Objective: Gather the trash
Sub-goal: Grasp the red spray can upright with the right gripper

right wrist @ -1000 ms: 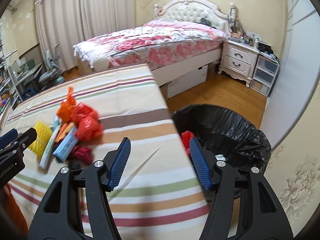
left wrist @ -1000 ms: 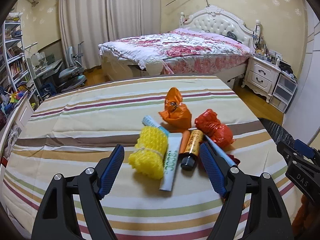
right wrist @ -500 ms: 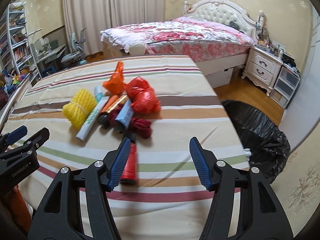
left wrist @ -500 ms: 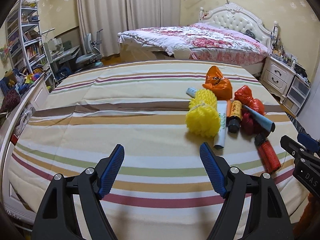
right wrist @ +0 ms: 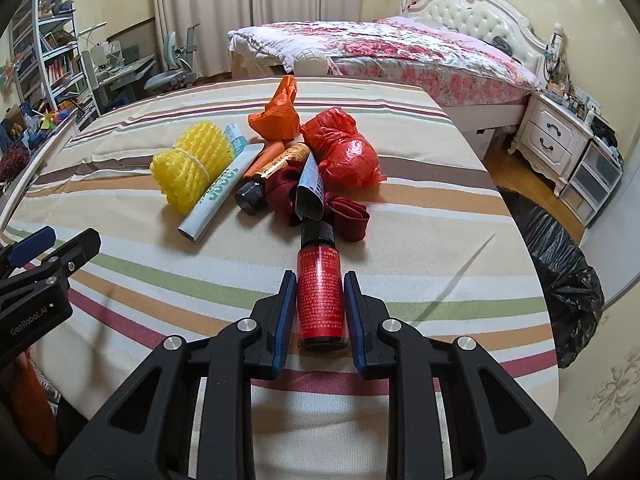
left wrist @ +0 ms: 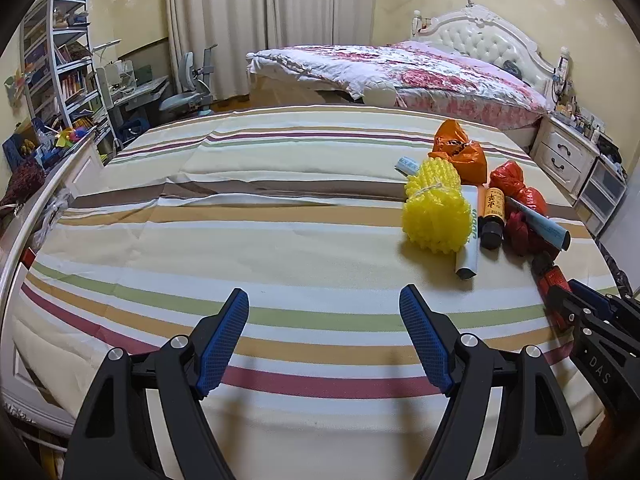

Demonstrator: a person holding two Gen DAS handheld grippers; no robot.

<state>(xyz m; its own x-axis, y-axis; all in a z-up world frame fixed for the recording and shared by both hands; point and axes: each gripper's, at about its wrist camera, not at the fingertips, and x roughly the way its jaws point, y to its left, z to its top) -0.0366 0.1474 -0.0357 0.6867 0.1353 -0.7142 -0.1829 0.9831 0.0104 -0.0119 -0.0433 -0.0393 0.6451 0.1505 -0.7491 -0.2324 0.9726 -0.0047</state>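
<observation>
Glossy red-labelled bottle (right wrist: 320,300), crinkly shiny red plastic bag (right wrist: 346,152), yellow foam netting (right wrist: 192,166), matt striped cloth (right wrist: 420,264).

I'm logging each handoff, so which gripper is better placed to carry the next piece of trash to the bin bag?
The right gripper: its fingers flank the red bottle, and the black bin bag lies on its side. The left gripper is open, holding nothing, over bare striped cloth.
</observation>
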